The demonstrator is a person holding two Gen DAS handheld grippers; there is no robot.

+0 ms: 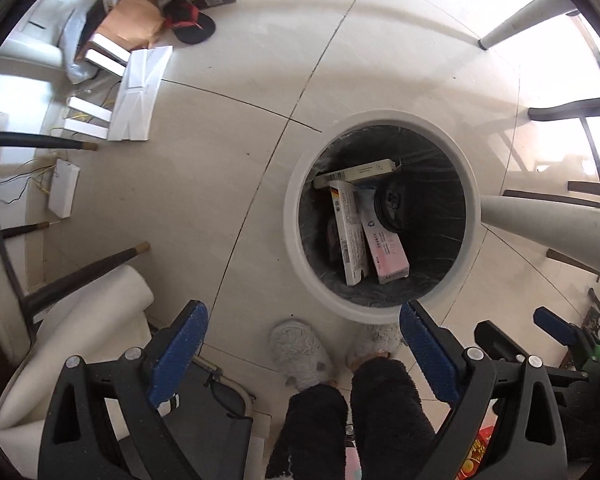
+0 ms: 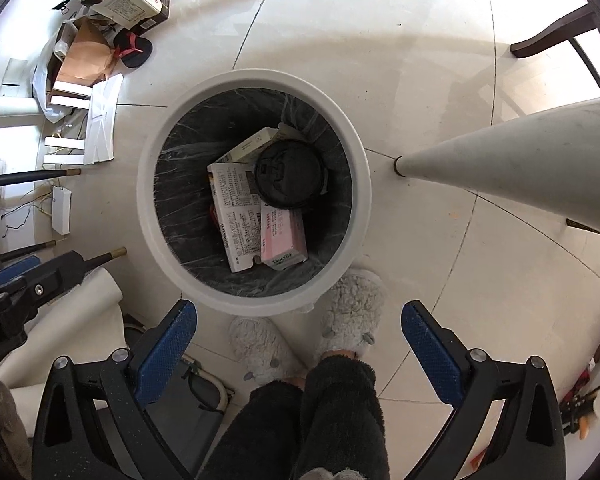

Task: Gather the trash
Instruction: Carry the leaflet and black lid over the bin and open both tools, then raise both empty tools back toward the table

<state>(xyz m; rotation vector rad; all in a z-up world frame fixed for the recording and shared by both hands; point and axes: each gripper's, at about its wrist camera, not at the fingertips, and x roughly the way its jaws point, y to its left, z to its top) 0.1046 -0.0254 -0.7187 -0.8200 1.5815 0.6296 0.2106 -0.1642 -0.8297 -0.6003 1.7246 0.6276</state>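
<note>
A round white bin (image 1: 296, 232) (image 2: 150, 216) with a dark liner stands on the tiled floor below me. Inside lie a white printed carton (image 1: 350, 232) (image 2: 236, 216), a pink box (image 1: 384, 248) (image 2: 282, 236), a cream box (image 1: 360, 172) (image 2: 250, 146) and a black round lid (image 1: 392, 208) (image 2: 290, 176). My left gripper (image 1: 304, 322) hangs open just off the bin's near rim, pointing down, nothing between its blue pads. My right gripper (image 2: 300, 320) hangs open over the near rim, also empty. Each gripper shows at the edge of the other's view.
The person's grey fluffy slippers (image 2: 348, 312) and dark trouser legs (image 2: 300, 420) stand against the bin. White table legs (image 2: 520, 152) slant in from the right. Dark chair legs (image 1: 80, 276), white boxes, a brown paper bag (image 2: 84, 60) and wires clutter the left floor.
</note>
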